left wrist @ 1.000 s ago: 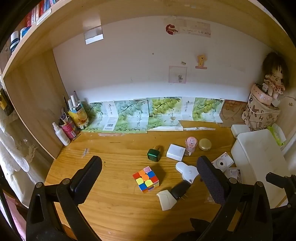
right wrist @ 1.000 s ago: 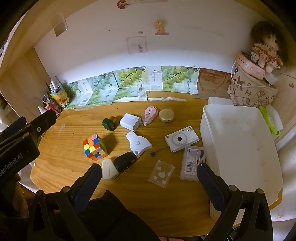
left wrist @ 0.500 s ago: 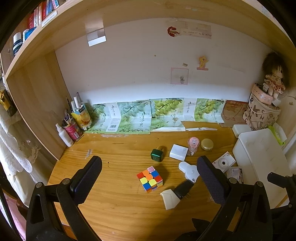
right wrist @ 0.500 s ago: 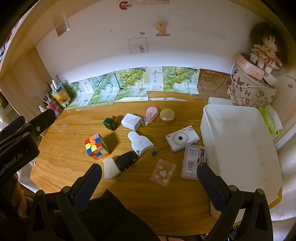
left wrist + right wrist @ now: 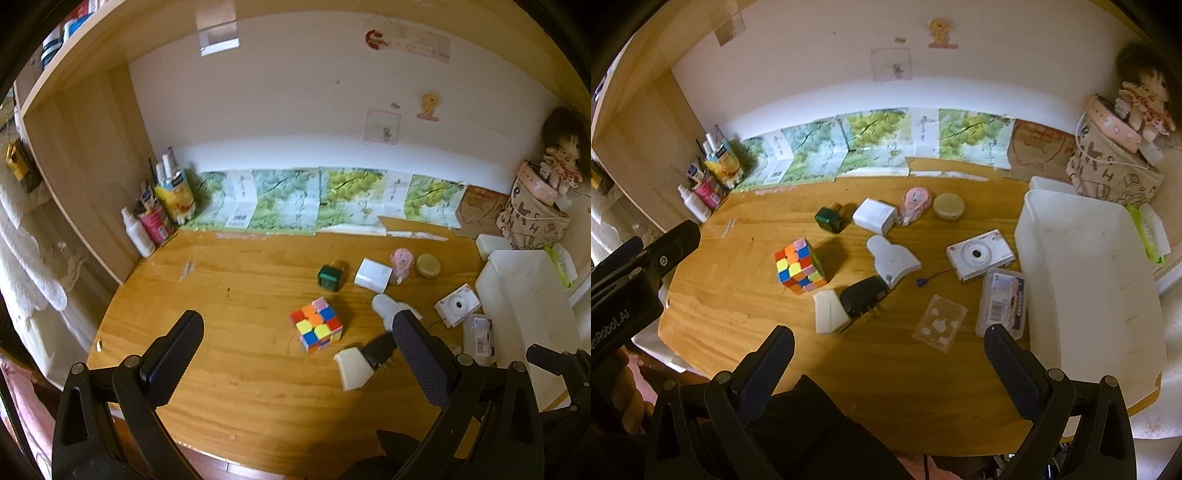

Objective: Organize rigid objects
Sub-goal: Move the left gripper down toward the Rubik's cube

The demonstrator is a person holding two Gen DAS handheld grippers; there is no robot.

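Loose items lie on the wooden desk: a colourful cube, a black plug adapter beside a white one, a white device, a white camera, a green box, a white charger block, a pink tape dispenser, a round gold tin and two clear cases. A white bin stands at the right. My left gripper and right gripper hover open above the desk's near side, holding nothing.
Bottles and tubes crowd the back left corner by the wooden side panel. Green printed cartons lean along the wall. A patterned bag with a doll stands at the back right. The left gripper body shows in the right wrist view.
Both cameras have drifted: the left view shifted so the cube and other items sit further right in it. No object on the desk has moved, and both grippers stay open.
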